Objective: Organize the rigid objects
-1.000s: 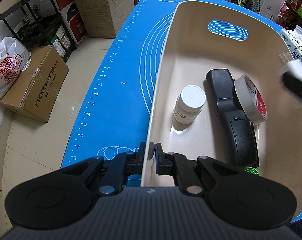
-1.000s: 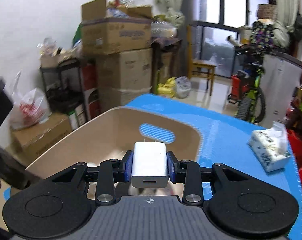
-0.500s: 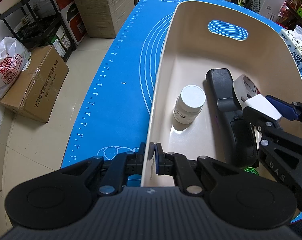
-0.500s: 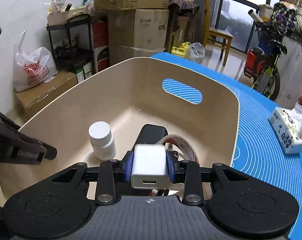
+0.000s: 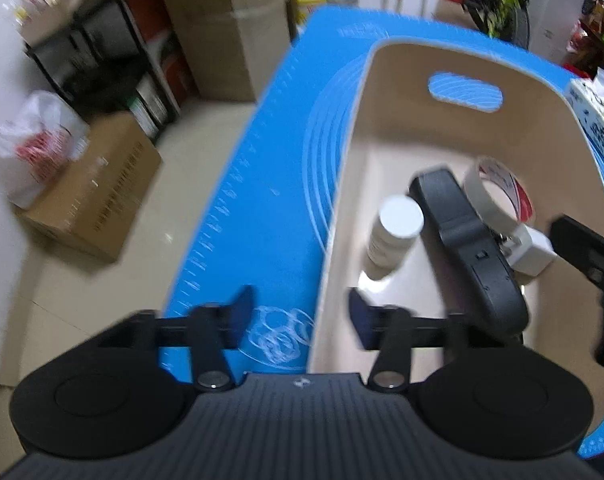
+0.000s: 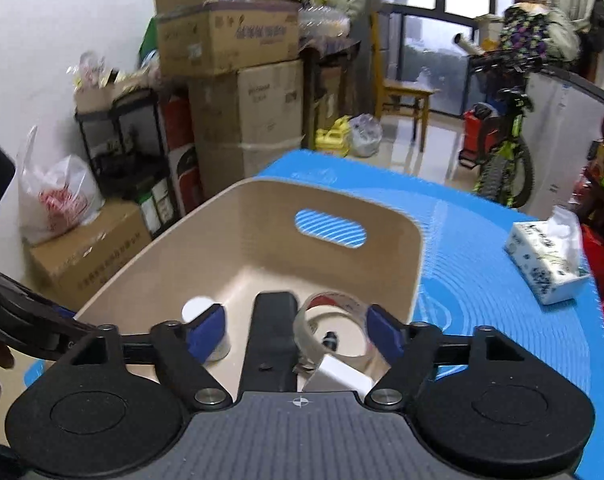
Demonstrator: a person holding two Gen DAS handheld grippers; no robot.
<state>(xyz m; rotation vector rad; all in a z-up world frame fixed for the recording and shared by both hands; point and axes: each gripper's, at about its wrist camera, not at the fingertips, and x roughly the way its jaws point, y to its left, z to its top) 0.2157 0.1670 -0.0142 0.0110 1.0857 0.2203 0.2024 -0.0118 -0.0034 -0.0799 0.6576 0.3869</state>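
Closest to me, my right gripper [image 6: 299,330] has just been opening; its blue pads [image 6: 385,330] now stand spread wide with nothing pinched between them. The white charger [image 6: 342,374] lies loose in the bin below them, tilted on its side. In the left wrist view the charger [image 5: 532,254] has its metal prongs pointing toward the black remote [image 5: 468,246], touching or nearly touching its edge, so its long axis runs across the bin rather than along it.

My left gripper [image 5: 300,310] has also just been opening. Its pads [image 5: 362,318] sit apart on either side of the bin's near left wall, one outside over the blue mat [image 5: 262,184], one inside, and neither presses on the wall.

Farther in, the beige bin [image 6: 262,216] holds the rest. The remote [image 6: 274,332] lies with its long axis running from the near end toward the far wall with the handle slot. To its left a white bottle [image 5: 394,236] stands upright, cap up. To its right a roll of tape [image 5: 498,194] stands on edge, leaning against the remote, its open hole facing roughly sideways; the charger rests just in front of it.

Beyond the bin, on the mat's right side, a pack of tissues [image 6: 546,258] lies well apart from everything else.
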